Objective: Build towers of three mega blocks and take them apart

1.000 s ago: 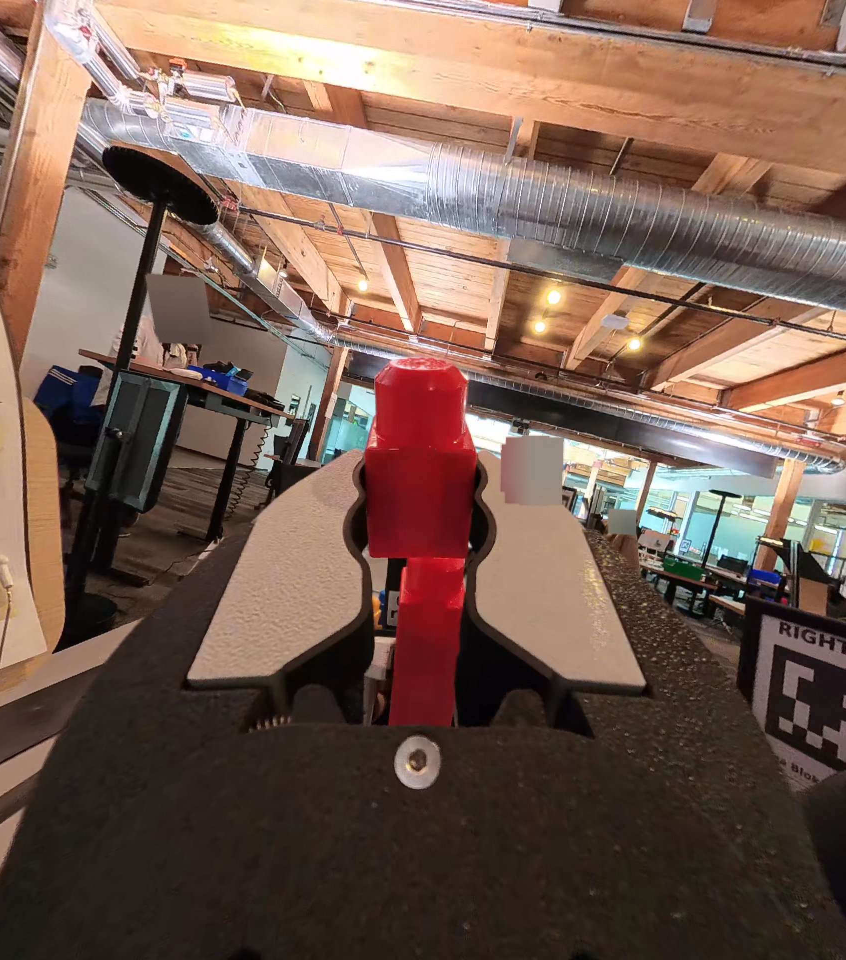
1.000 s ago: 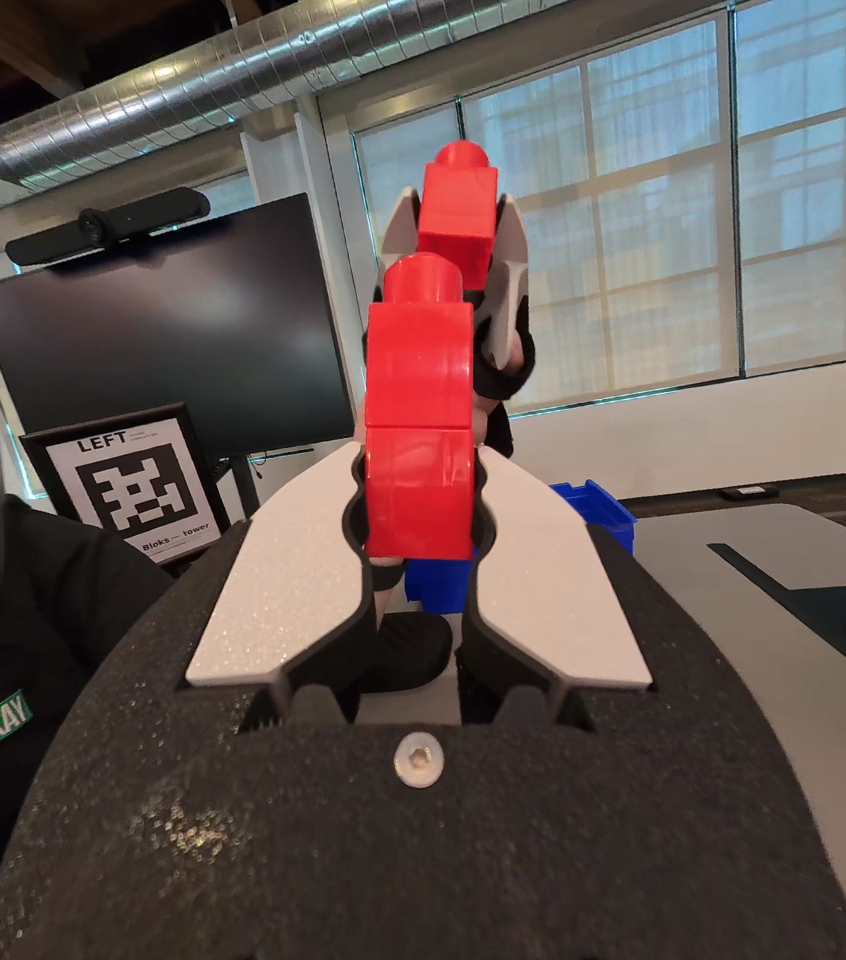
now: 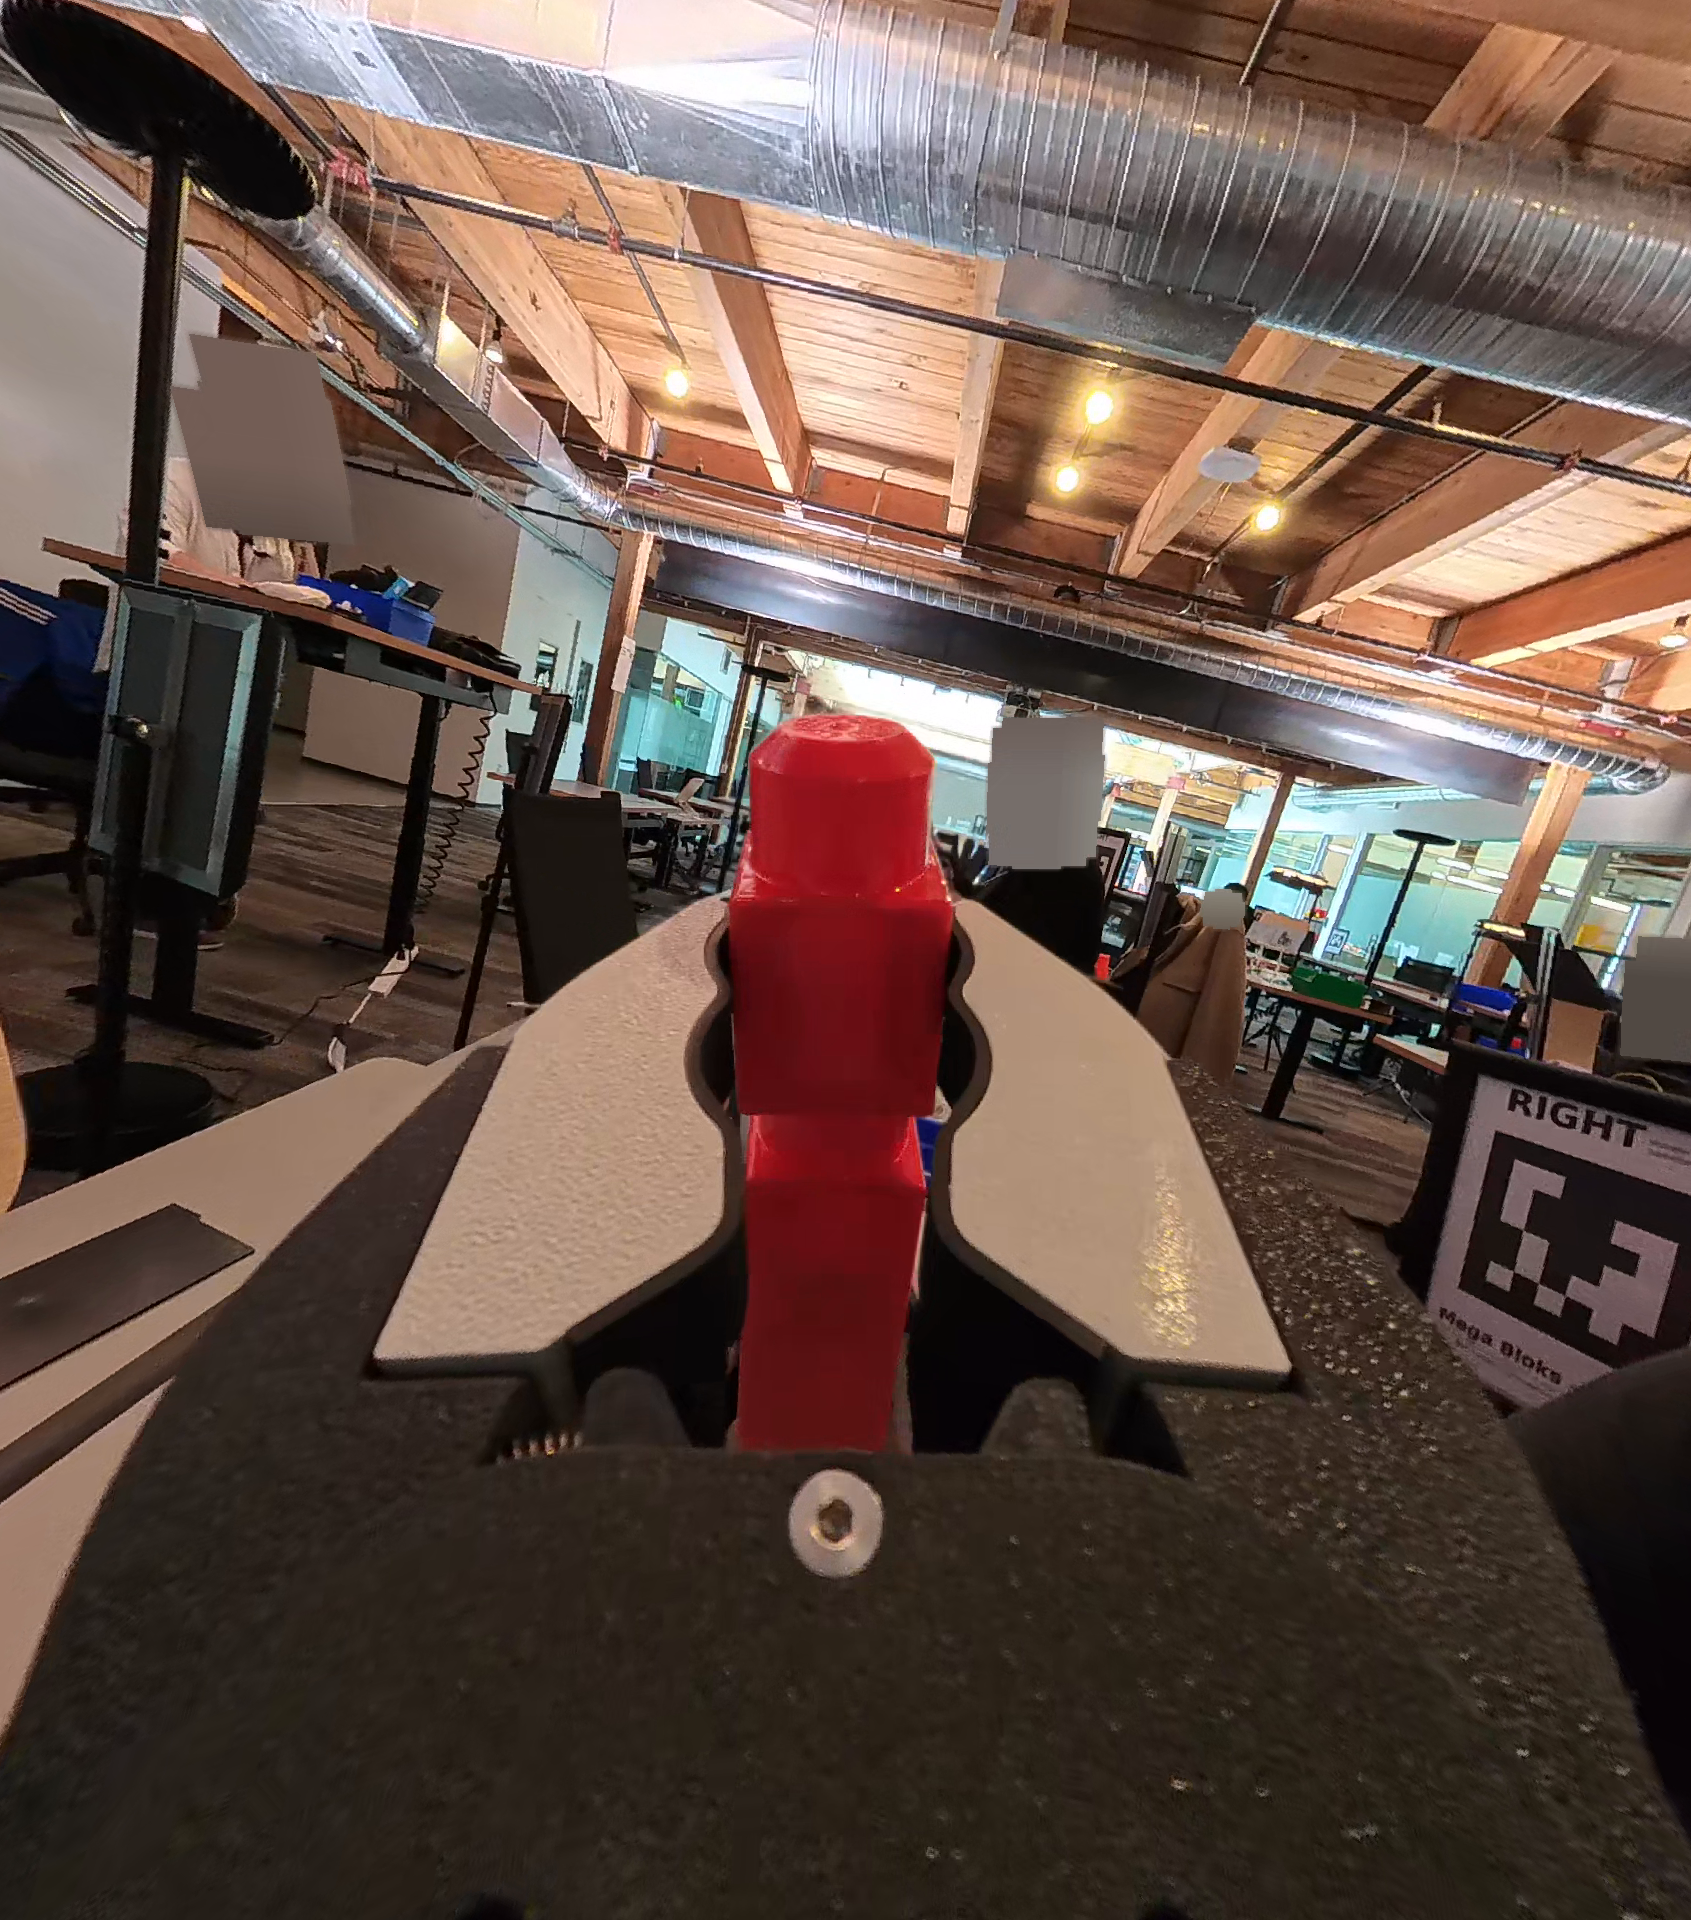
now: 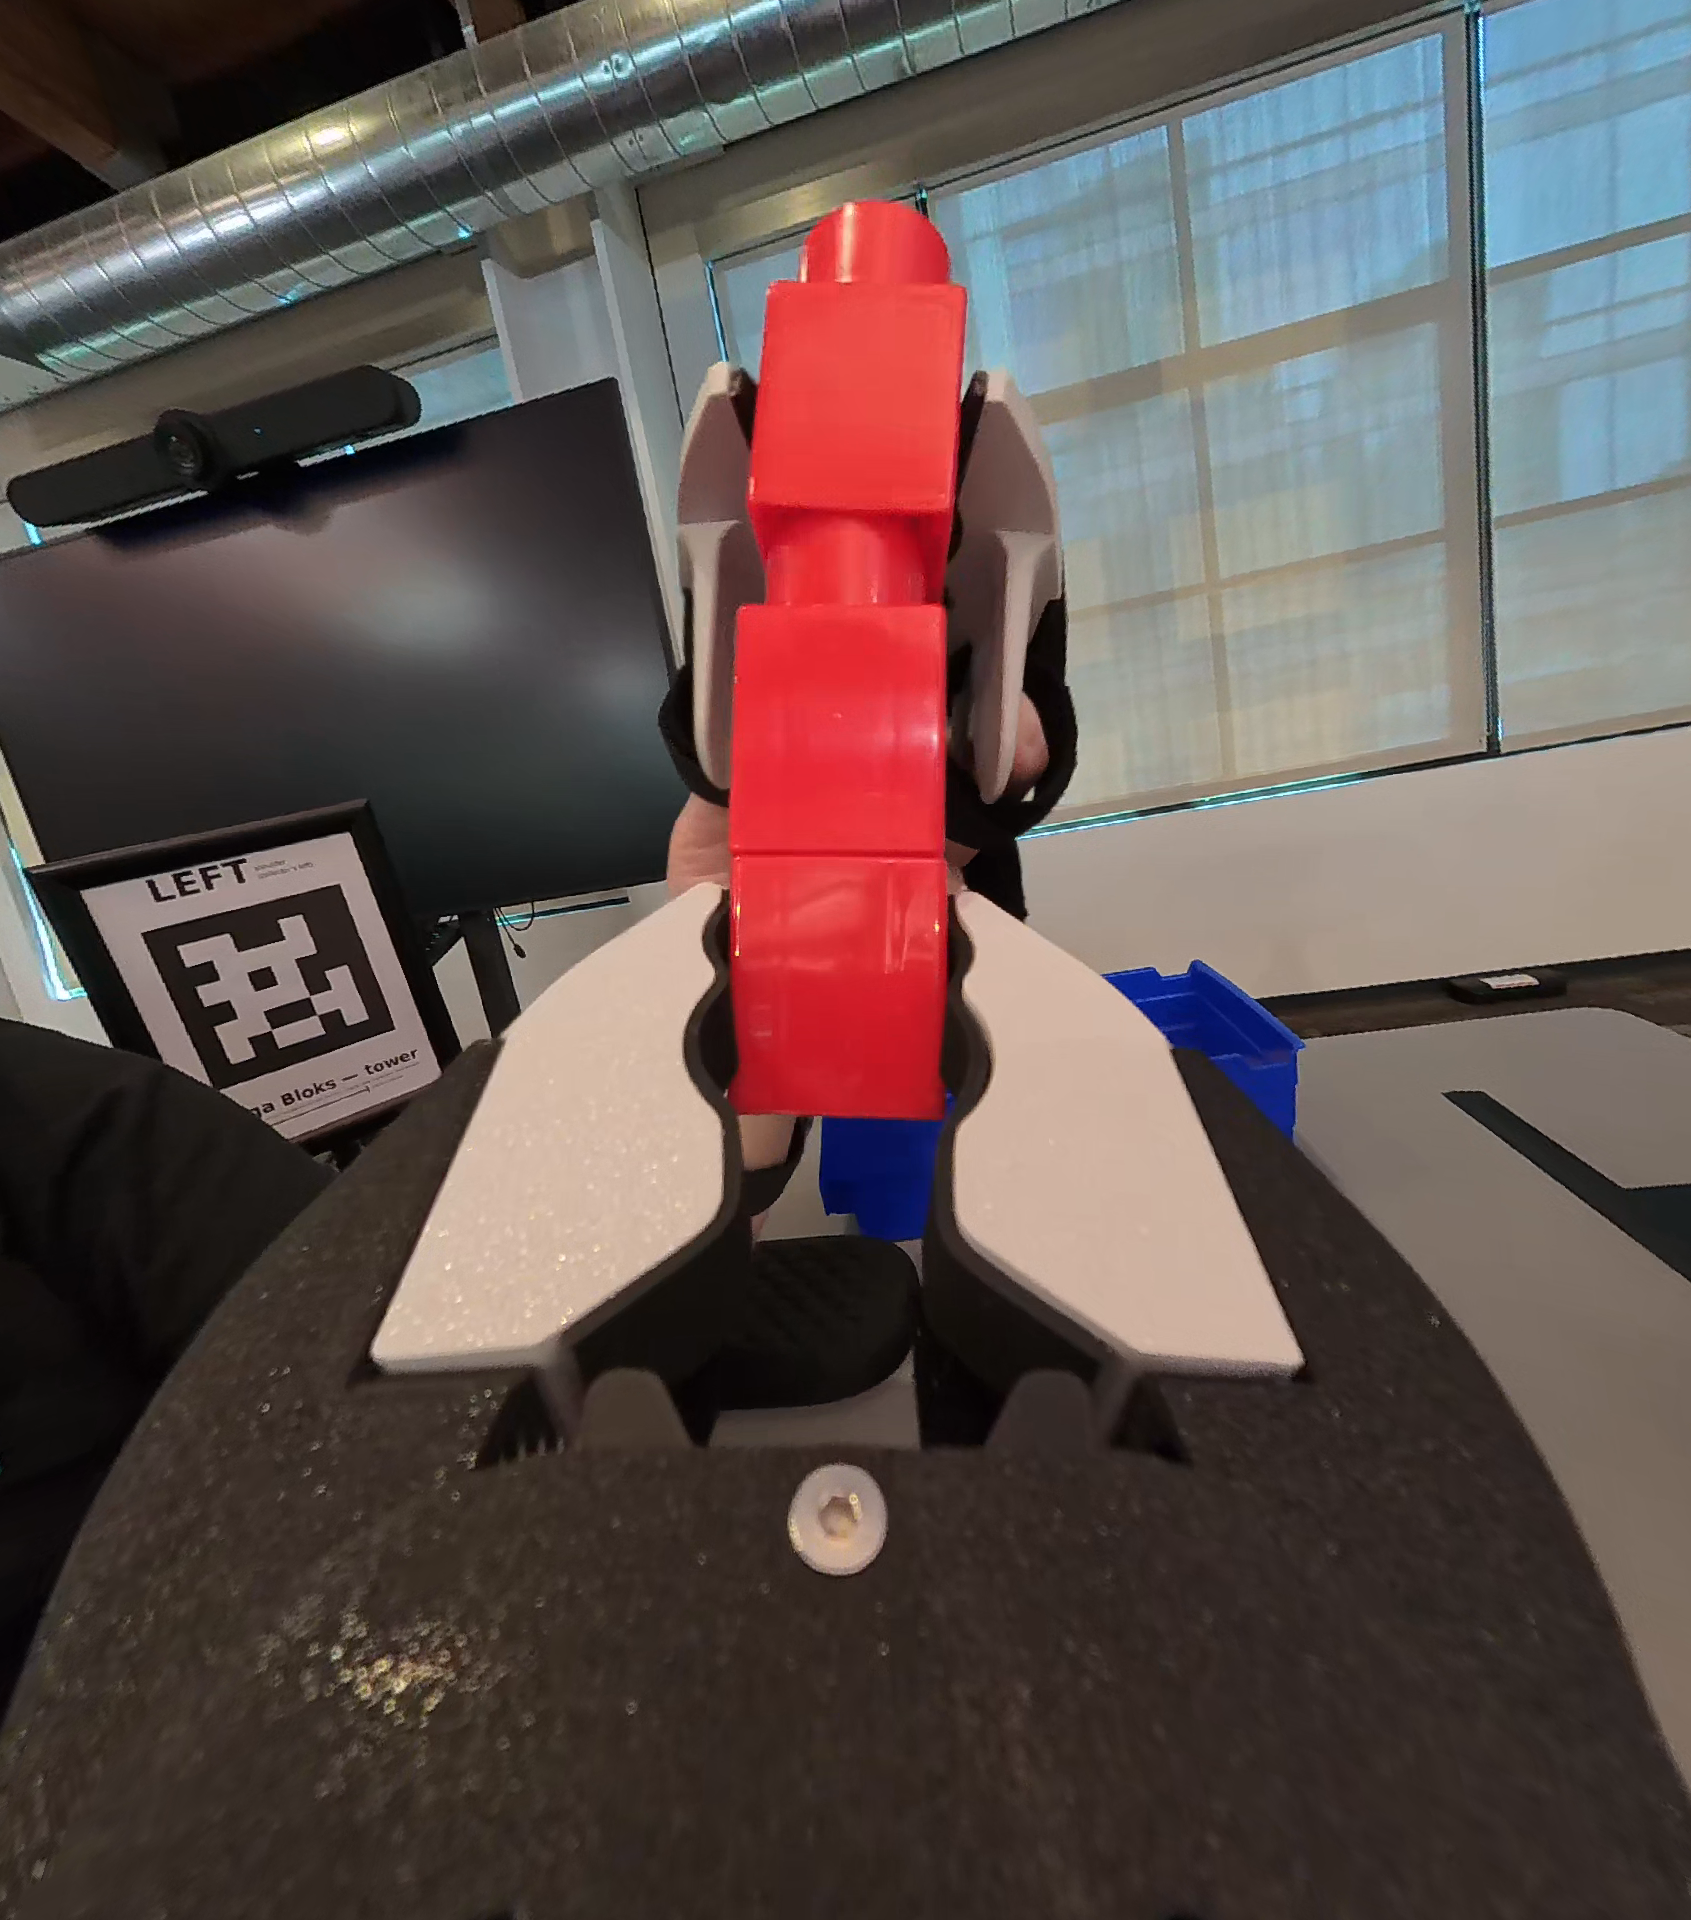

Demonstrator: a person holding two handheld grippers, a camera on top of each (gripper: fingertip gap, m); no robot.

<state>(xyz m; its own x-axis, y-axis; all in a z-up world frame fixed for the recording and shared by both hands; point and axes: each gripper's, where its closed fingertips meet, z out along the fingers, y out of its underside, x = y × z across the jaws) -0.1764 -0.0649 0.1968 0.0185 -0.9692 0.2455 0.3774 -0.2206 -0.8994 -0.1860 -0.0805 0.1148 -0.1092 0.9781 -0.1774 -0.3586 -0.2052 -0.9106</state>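
Above the grey table [image 4: 1599, 1091], three red blocks are held in one upright line. The bottom block [image 4: 836, 987] is clamped by the right gripper [image 4: 836, 997], with the middle block [image 4: 836, 727] seated on it. The top block [image 4: 856, 400] is pinched by the left gripper [image 3: 839, 1008], its socket only partly down on the stud below. The coming press, or pull, is judged to run along that shared vertical axis.

A pale grey bench [image 4: 1599, 1091] is seen, with a dark strip [image 4: 1651, 1174] laid flat across its surface. A blue bin [image 4: 1205, 1023] is set on it, and a framed marker sign [image 4: 259, 977] is propped at its edge.
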